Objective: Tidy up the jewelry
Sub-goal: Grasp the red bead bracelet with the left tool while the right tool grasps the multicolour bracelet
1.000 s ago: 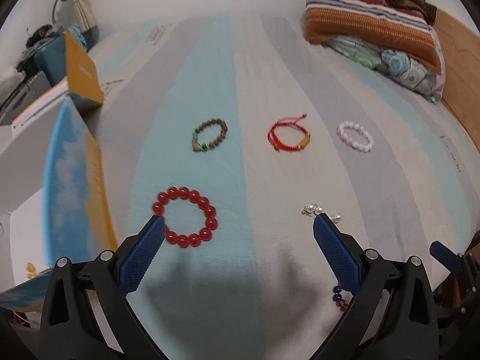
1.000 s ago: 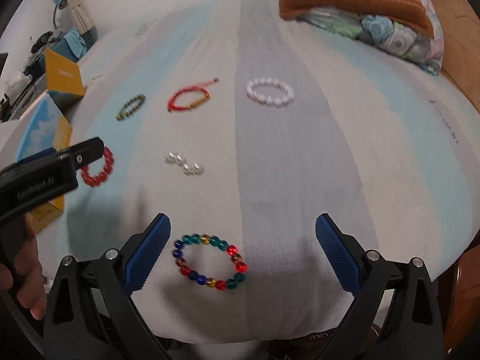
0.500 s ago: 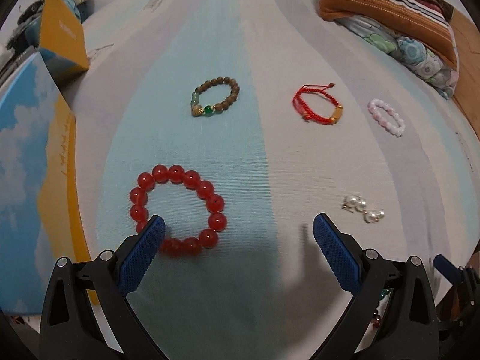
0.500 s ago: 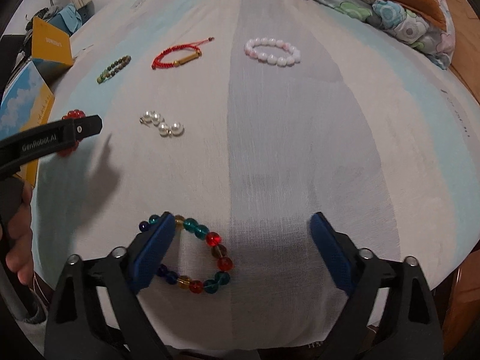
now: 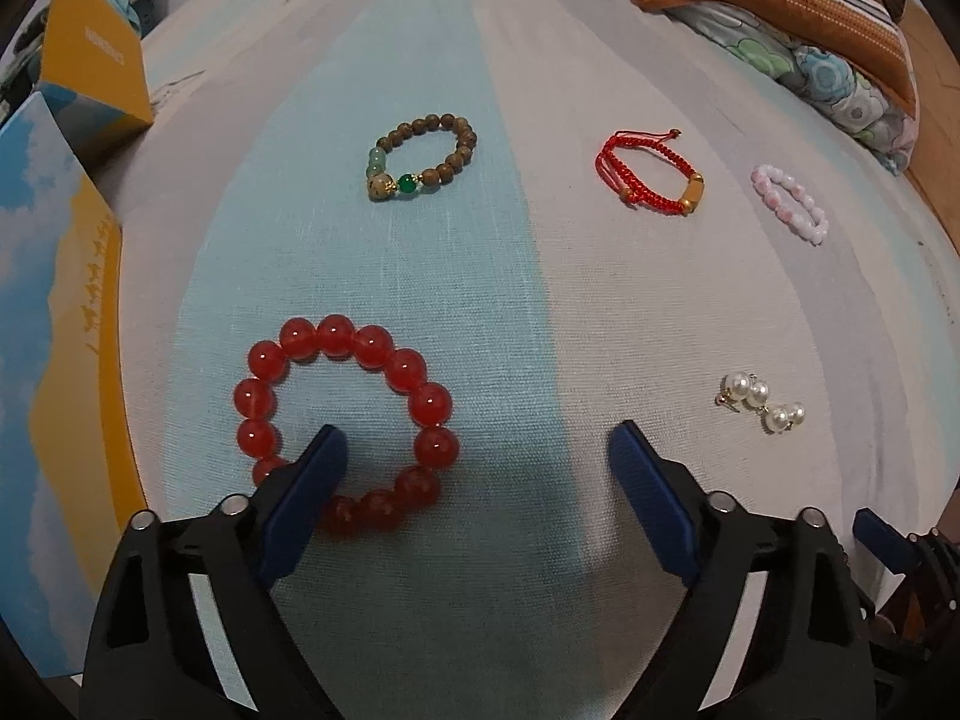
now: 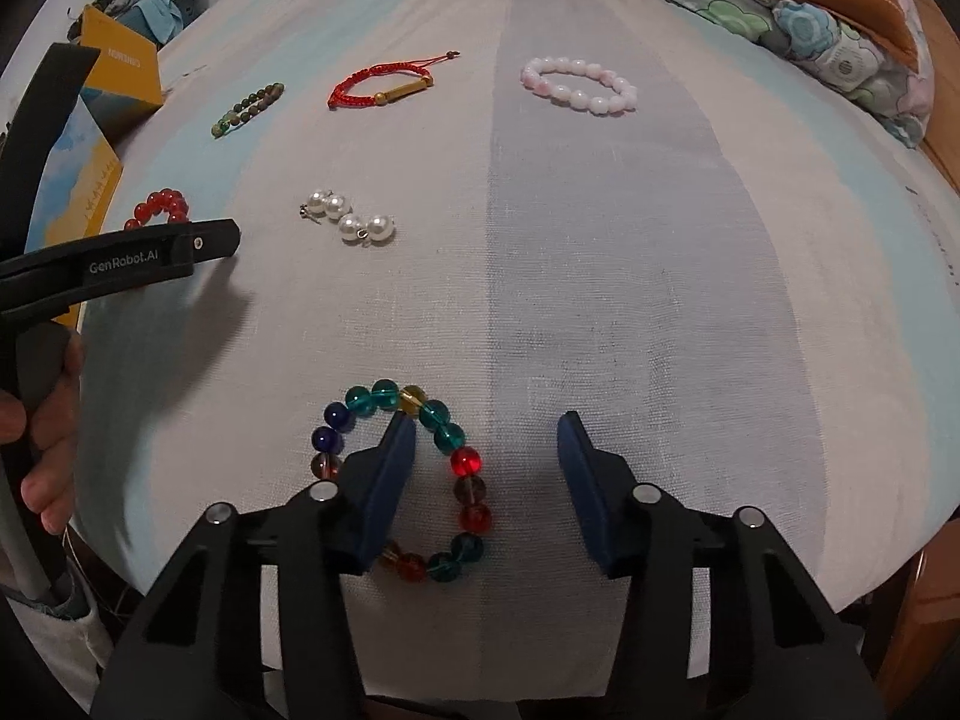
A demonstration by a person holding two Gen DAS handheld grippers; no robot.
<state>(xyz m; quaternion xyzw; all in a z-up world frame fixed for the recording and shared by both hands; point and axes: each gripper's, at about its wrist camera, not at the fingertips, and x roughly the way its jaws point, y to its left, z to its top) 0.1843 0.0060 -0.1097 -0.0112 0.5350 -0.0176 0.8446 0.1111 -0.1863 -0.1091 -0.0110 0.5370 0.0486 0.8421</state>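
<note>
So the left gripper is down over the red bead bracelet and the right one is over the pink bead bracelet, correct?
Not quite. The left gripper is over the red bead bracelet, but the right gripper is over the multicoloured bead bracelet, one finger inside its ring, jaws just closing. The right wrist view shows the pink bead bracelet lying far off, untouched.

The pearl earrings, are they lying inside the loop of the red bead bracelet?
No, the pearl earrings lie apart, well to the right of the red bead bracelet.

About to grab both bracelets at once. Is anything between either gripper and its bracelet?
Nothing visible. The left gripper straddles one side of the red bead bracelet; the right gripper straddles the multicolour bracelet.
</note>
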